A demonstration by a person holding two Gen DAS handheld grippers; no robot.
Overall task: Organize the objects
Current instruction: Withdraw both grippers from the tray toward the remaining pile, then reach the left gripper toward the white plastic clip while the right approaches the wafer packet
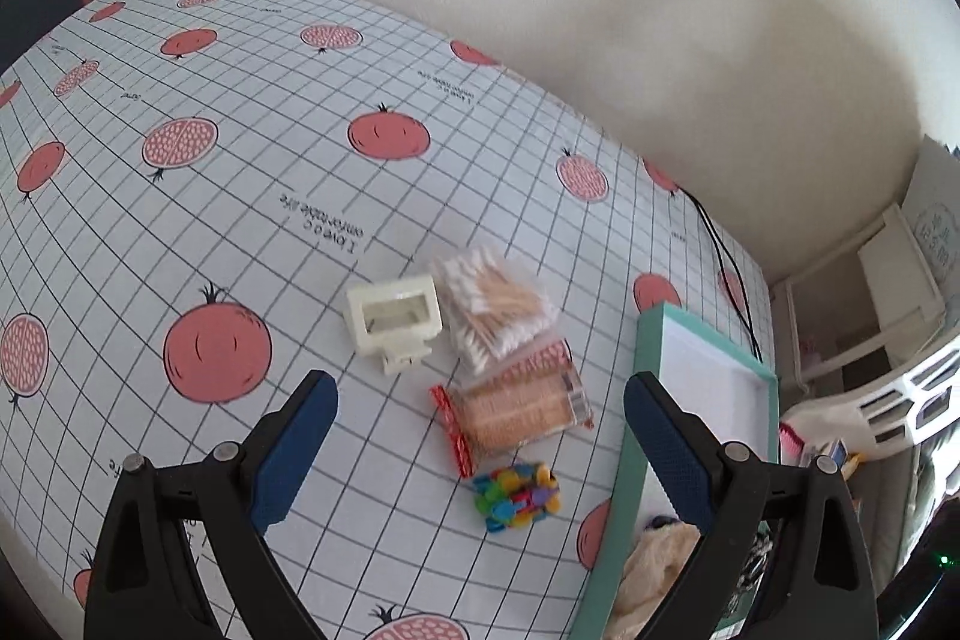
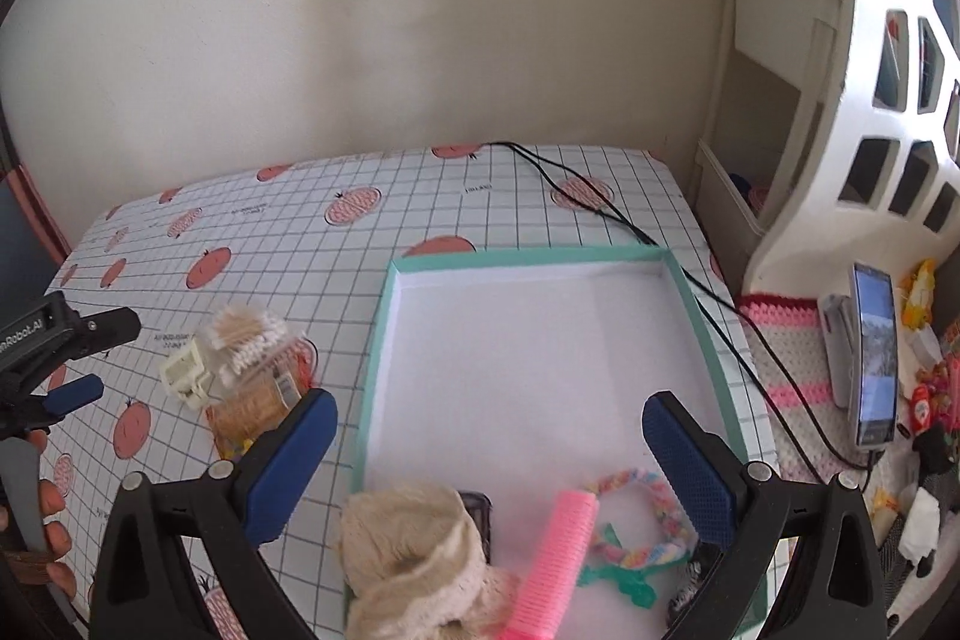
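Left gripper (image 1: 480, 394) spread above toothpick packet (image 1: 516, 409); right gripper (image 2: 489, 421) spread over teal box (image 2: 708, 334), holding nothing.

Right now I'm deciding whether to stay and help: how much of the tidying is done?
About half. Already in the teal box: a cream knit piece, pink comb and braided band. Both grippers, left and right, are open and hold nothing. On the table: cotton swabs, white clip, toothpick packet, colourful toy.

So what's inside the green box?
In the green box lie a cream scrunchie, a pink comb and a pastel braided band. Something dark hides behind the scrunchie, mostly covered.
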